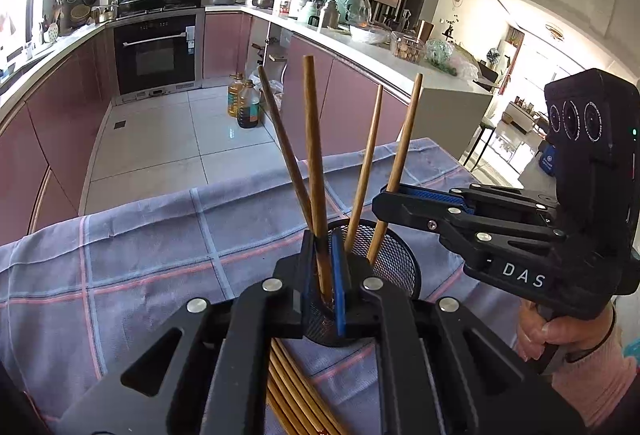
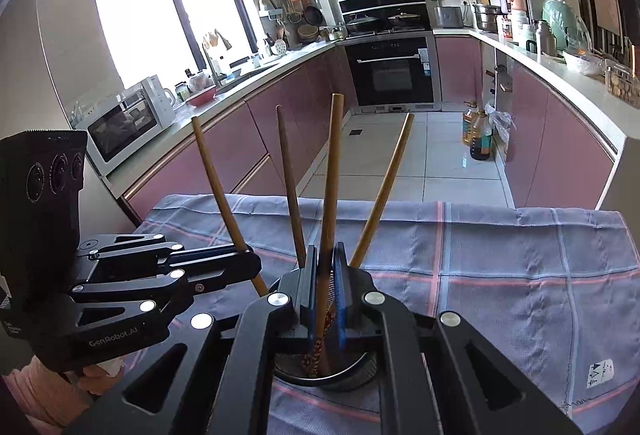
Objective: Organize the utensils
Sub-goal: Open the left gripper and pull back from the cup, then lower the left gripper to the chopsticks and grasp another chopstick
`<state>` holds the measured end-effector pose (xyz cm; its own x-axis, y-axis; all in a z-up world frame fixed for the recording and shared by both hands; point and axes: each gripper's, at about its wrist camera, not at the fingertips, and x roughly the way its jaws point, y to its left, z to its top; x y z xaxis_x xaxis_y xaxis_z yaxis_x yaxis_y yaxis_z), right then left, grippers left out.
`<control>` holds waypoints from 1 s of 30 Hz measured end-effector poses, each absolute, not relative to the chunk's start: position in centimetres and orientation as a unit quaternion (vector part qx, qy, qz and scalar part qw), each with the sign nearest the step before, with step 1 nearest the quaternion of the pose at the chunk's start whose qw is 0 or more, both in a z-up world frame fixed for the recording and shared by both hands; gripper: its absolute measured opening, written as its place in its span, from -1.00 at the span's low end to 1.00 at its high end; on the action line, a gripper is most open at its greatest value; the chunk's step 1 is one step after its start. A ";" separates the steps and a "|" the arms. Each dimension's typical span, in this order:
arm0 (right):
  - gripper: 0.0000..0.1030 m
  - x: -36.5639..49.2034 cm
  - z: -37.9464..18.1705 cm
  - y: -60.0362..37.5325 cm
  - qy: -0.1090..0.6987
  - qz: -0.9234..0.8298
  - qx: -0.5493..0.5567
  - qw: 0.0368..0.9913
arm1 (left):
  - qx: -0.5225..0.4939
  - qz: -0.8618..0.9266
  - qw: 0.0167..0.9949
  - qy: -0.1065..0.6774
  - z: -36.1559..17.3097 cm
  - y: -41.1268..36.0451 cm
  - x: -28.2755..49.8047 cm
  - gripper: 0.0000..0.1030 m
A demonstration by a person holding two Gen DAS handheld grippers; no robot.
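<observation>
**While both grippers hang over the cup, four chopsticks fan out of it**

Where the pink-fronted kitchen [image 2: 560,155] opens behind it, a table under a blue checked cloth [image 1: 140,255] fills the foreground. The two grippers meet above it from either side, both tilted downward.

The right gripper [image 2: 326,251] is held by a hand [image 1: 552,331] in a pink sleeve [image 1: 600,375]. The left gripper [image 1: 323,239] sits just beside it, nose to nose.

Below the two noses a black mesh cup [image 1: 396,259] stands upright on the cloth. Four chopsticks [image 1: 364,163] stand in it, leaning apart like a fan.

Each gripper has one chopstick between its blue pads. The left one's jaws sit narrowly apart around the upright chopstick [image 1: 314,139], with a thin slit beside it, so they do not clamp it. The right one's jaws stand the same way around the tallest chopstick [image 2: 332,175], and mesh shows through the gap next to it. The lower ends of both reach down into the cup.

On the cloth just in front of the cup, under the left gripper, lies a flat bundle [image 1: 296,387] of more chopsticks.
</observation>
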<state>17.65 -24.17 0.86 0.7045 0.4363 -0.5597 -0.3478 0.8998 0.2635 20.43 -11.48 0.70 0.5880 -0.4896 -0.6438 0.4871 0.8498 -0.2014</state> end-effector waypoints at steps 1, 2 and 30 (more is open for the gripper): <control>-0.68 17.5 0.9 -24.2 0.317 0.211 0.069 0.922 | -0.006 -0.276 0.891 0.361 0.6 -11.3 20.4 -0.70; -0.53 17.3 0.9 -24.4 0.313 0.207 0.069 0.924 | -0.009 -0.275 0.892 0.359 0.4 -11.0 20.3 -0.60; 0.00 8.4 -6.2 -19.7 0.376 0.288 0.059 0.879 | -0.005 -0.213 0.900 0.380 -7.1 -3.0 9.8 -0.22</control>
